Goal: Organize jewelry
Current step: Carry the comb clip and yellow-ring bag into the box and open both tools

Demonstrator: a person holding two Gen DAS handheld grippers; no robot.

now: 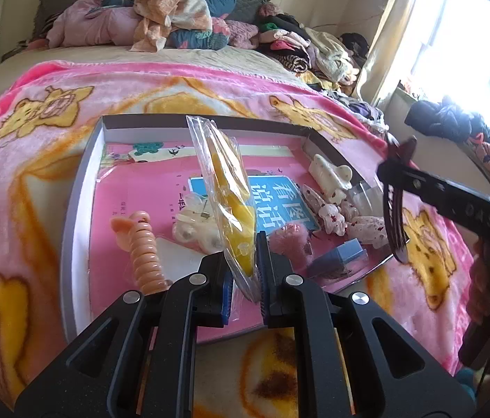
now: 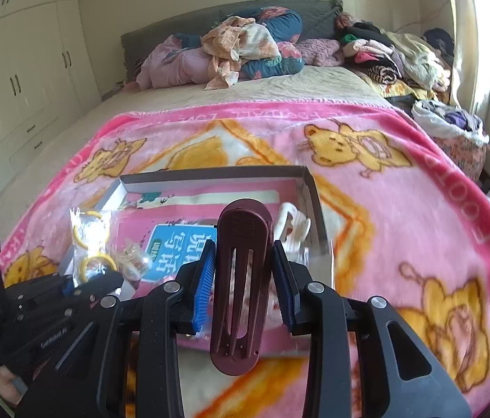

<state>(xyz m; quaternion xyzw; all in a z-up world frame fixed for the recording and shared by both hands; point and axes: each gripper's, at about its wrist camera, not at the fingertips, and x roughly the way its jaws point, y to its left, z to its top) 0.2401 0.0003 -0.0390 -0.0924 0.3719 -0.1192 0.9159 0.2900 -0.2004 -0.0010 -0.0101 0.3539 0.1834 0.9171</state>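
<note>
Crinkly clear plastic is what the left gripper point(image 1: 245, 271) has hold of: a small transparent packet of yellow hair rings point(image 1: 226, 188), pinched by its lower corner between the blue-padded fingers point(image 1: 264, 271) and standing up tilted above the shallow grey-rimmed cardboard tray point(image 1: 81, 188). I judge the packet very light, limp and slick; gripped at the film alone it could slide or swing, so a hold across the rings inside would be surer.

The right gripper point(image 2: 245, 271) is clenched on a dark maroon plastic snap hair clip point(image 2: 241, 278), held by its long sides with its rounded end pointing forward over the tray's right part. That clip looks stiff, light and smooth; the side grip seems sound, though hard plastic against the pads may twist if bumped.

Inside the tray, lying on a pink printed sheet with a blue label point(image 1: 279, 202), are a peach spiral hair tie point(image 1: 144, 247), a cream claw clip point(image 1: 330, 174), several white speckled clips point(image 1: 349, 216), a pink fuzzy piece point(image 1: 286, 240), a small blue-grey box point(image 1: 342, 259) and a translucent clip point(image 1: 192, 226). These crowd the near and right side, so any set-down there risks knocking them; the far left of the tray has more room. The tray rests on a pink cartoon-print blanket point(image 2: 419, 160) on the bed, a soft base that could let it tip. The two grippers sit close together and could collide.
</note>
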